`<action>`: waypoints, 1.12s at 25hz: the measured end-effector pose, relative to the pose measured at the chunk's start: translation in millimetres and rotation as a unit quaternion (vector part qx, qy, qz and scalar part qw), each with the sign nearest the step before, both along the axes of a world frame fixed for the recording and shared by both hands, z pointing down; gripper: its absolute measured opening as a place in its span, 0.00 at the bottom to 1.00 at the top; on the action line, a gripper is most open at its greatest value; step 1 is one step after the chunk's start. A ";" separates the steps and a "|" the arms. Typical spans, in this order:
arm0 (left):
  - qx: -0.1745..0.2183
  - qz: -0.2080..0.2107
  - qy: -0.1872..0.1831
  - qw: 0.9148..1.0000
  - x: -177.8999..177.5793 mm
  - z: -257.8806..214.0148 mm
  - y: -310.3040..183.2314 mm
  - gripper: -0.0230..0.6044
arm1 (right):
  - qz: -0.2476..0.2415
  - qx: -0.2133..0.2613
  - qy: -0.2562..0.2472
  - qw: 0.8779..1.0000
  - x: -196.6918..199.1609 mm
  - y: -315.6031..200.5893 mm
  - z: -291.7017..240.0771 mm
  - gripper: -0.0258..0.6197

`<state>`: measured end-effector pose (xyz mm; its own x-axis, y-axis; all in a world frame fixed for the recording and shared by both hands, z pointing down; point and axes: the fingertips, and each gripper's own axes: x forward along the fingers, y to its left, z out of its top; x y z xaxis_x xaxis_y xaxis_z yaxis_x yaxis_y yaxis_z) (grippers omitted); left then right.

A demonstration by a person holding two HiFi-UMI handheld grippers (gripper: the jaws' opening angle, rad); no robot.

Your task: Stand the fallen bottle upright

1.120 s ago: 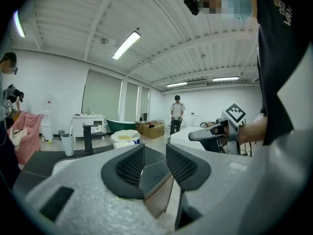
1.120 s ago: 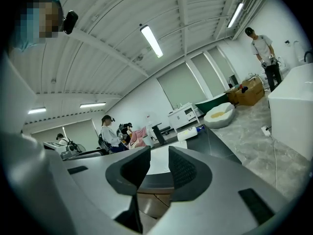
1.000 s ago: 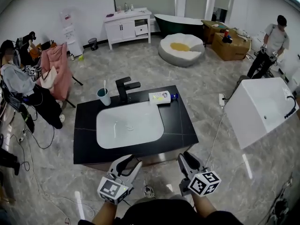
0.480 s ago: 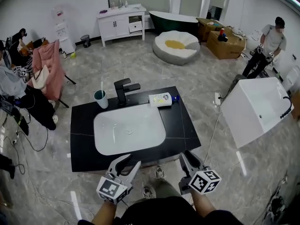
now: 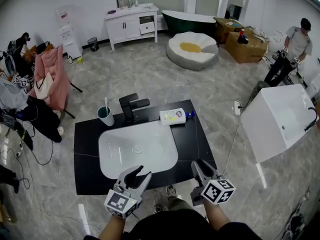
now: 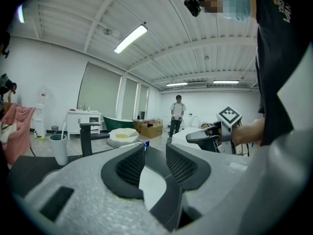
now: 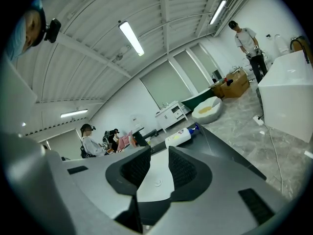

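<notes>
The fallen bottle [image 5: 175, 116], white with a blue cap, lies on its side at the back right of the black countertop [image 5: 192, 139], cap pointing right. It also shows in the right gripper view, bottle [image 7: 182, 136], beyond the jaws. My left gripper [image 5: 138, 171] hovers over the counter's front edge, by the white basin [image 5: 137, 149]. Its jaws stand apart with nothing between them, left gripper [image 6: 155, 153]. My right gripper [image 5: 201, 165] is at the front right edge, also open and empty, right gripper [image 7: 159, 155]. Both are far from the bottle.
A black faucet [image 5: 131, 106] and a teal cup with a toothbrush [image 5: 105, 116] stand behind the basin. A white bathtub [image 5: 280, 119] sits on the floor to the right, with a cable beside it. A pink-draped rack [image 5: 52, 79] is at the left, and a person [image 5: 295, 44] stands far right.
Both grippers have come forward from over the floor to the counter's front edge, and the counter now lies closer below me. The jaws look the same and the bottle has not moved.
</notes>
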<state>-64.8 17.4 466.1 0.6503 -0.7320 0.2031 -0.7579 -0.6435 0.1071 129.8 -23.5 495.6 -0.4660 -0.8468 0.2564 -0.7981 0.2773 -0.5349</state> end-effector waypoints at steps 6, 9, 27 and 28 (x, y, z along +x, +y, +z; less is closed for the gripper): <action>0.001 -0.007 -0.010 1.000 11.1 3.4 -44.8 0.24 | -0.004 -0.018 -0.017 1.000 12.7 -51.4 13.0 0.20; 0.001 -0.014 -0.013 1.000 15.0 5.2 -62.7 0.24 | -0.011 -0.032 -0.029 0.999 15.8 -77.5 20.7 0.20; -0.021 -0.030 -0.027 0.999 16.7 22.9 -114.5 0.24 | 0.016 -0.127 -0.097 0.987 16.9 -188.3 78.4 0.27; -0.023 -0.025 -0.029 0.999 14.7 22.9 -116.1 0.24 | 0.025 -0.137 -0.115 0.984 15.7 -192.7 80.7 0.28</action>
